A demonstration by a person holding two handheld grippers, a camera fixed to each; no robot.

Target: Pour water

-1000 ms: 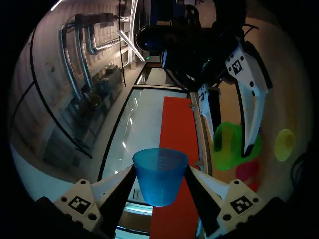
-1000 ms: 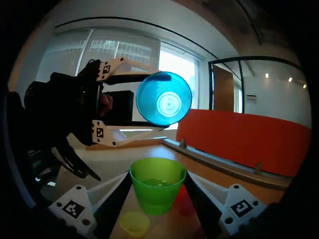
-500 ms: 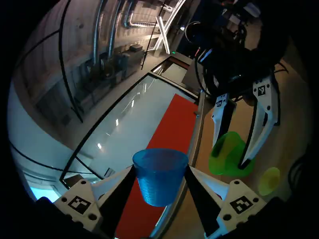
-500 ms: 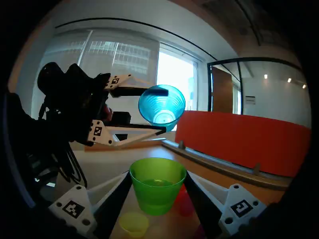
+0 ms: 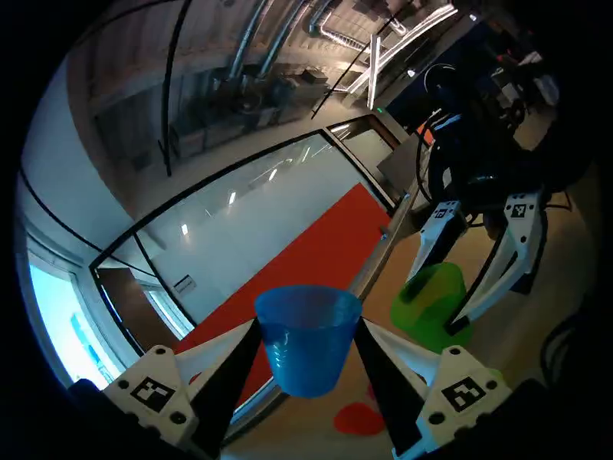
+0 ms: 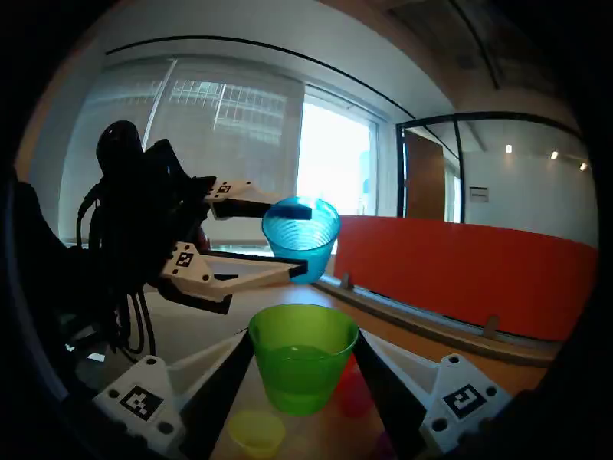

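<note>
In the left gripper view, my left gripper (image 5: 306,337) is shut on a blue plastic cup (image 5: 308,337), its fingers pressing both sides. Farther off to the right, the right gripper (image 5: 433,303) holds a green cup (image 5: 429,307) above the wooden table (image 5: 506,337). In the right gripper view, my right gripper (image 6: 303,360) is shut on the green cup (image 6: 303,356), which has some clear water in the bottom. Above and beyond it, the left gripper (image 6: 303,238) holds the blue cup (image 6: 301,236) tilted partly upright, mouth facing up and toward me.
A yellow cup (image 6: 254,431) and red cups (image 6: 354,391) stand on the table below the green cup. A red partition (image 6: 475,268) runs along the table's far edge behind a rail (image 6: 429,322). A person's dark-gloved hand and cables (image 6: 130,222) are at the left.
The blue cup has swung back from lying on its side, mouth toward the green cup, to more upright, and has come lower. The green cup has stayed in place.
</note>
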